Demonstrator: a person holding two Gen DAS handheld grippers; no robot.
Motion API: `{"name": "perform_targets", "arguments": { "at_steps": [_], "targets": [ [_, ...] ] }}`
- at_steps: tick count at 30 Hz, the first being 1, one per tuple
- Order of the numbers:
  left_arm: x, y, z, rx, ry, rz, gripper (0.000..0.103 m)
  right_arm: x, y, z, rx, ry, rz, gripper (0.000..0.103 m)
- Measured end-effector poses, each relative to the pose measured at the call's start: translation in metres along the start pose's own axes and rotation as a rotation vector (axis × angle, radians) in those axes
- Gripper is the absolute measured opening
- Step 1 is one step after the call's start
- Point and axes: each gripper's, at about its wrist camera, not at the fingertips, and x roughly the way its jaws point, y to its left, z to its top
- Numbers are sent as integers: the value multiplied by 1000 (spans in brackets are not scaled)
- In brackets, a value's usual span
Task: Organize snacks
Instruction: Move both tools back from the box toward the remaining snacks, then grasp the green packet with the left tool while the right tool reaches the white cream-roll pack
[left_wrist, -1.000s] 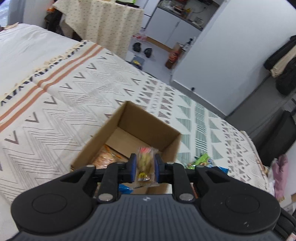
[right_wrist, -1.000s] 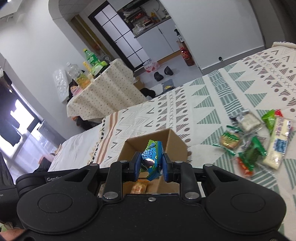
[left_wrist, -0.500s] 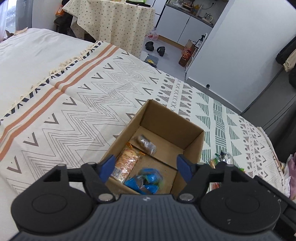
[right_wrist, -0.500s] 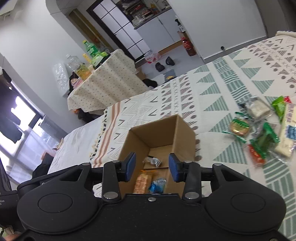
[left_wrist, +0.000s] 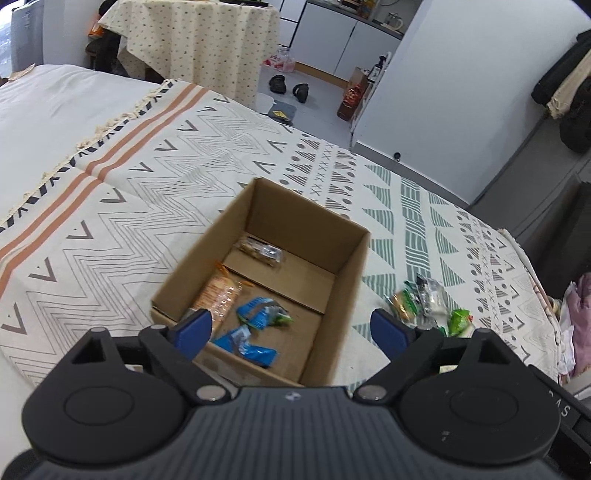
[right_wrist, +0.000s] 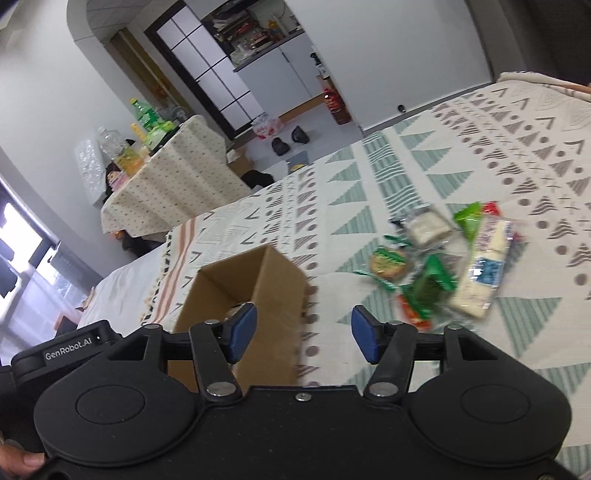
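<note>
The left gripper (left_wrist: 291, 328) is hanging wide open and empty above the near edge of the cardboard box (left_wrist: 347, 258), where snack packets (left_wrist: 255, 314) are lying. The right gripper (right_wrist: 301, 334) is gaping empty too, beside the box's right wall, with bare blanket (right_wrist: 369, 192) stretching toward the loose snacks (right_wrist: 436, 266).
</note>
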Motion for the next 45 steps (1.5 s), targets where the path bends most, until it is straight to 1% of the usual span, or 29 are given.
{"name": "perform_targets", "arguments": {
  "at_steps": [10, 19, 25, 30, 36, 39, 44, 45],
  "targets": [
    [0, -38, -14, 50, 15, -34, 93, -23, -43, 5, 42, -27, -44, 62],
    [9, -73, -26, 86, 44, -71, 93, -35, -80, 8, 98, -43, -75, 65],
    [19, -97, -33, 121, 60, -92, 93, -37, -102, 11, 131, -49, -86, 65],
    [29, -111, -35, 116, 59, -103, 93, -34, -119, 15, 150, -48, -87, 65],
    [46, -126, -35, 111, 62, -114, 90, -25, -138, 15, 168, -44, -76, 65],
    [58, -134, -37, 121, 69, -113, 86, -17, -147, 15, 185, -40, -68, 65],
    [82, -146, -42, 113, 107, -124, 72, 0, -158, 17, 206, -22, -64, 65],
    [86, -148, -42, 112, 114, -127, 71, 3, -160, 18, 214, -18, -63, 64]
  ]
}}
